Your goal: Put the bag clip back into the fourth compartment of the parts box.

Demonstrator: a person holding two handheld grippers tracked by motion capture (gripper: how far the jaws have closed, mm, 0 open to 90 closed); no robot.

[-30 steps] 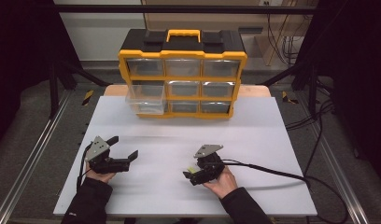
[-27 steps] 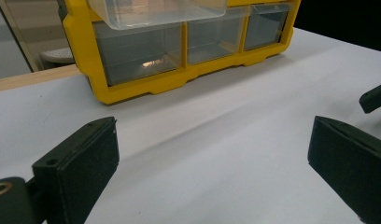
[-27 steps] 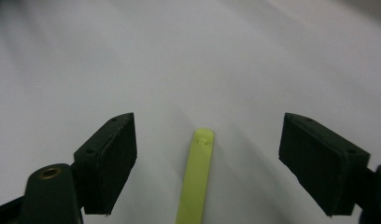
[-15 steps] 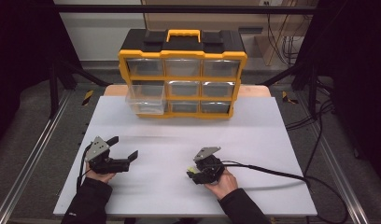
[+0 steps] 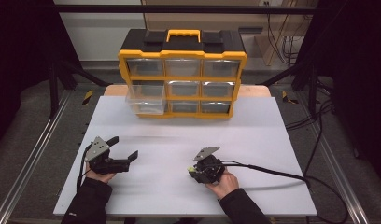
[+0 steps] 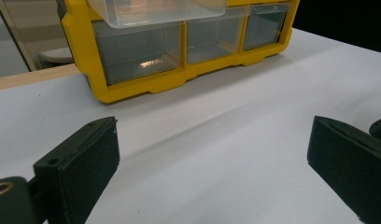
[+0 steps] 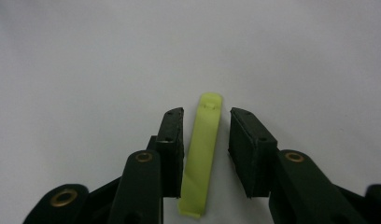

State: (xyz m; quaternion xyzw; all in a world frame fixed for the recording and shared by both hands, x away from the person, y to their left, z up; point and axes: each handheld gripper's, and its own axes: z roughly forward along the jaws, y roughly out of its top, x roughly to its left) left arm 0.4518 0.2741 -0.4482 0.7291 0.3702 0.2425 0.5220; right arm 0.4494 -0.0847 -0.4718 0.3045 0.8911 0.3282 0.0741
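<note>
Right gripper point(image 7: 206, 140): its jaws have just been closing and now stand narrowly apart around a yellow-green strip point(image 7: 201, 154) lying flat on the white desk point(image 7: 86, 56); the left jaw sits against the strip's edge, while a slim gap remains at the right jaw. In the high view this gripper point(image 5: 194, 169) sits lower centre. Left gripper point(image 5: 124, 150), lower left: jaws wide apart, nothing between them. The yellow drawer cabinet point(image 5: 183, 74) stands upper centre, one drawer point(image 5: 144, 100) pulled out.

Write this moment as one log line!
right gripper: closing around yellow-green strip, gap remains | left gripper: open, empty | organizer: one drawer out
</note>
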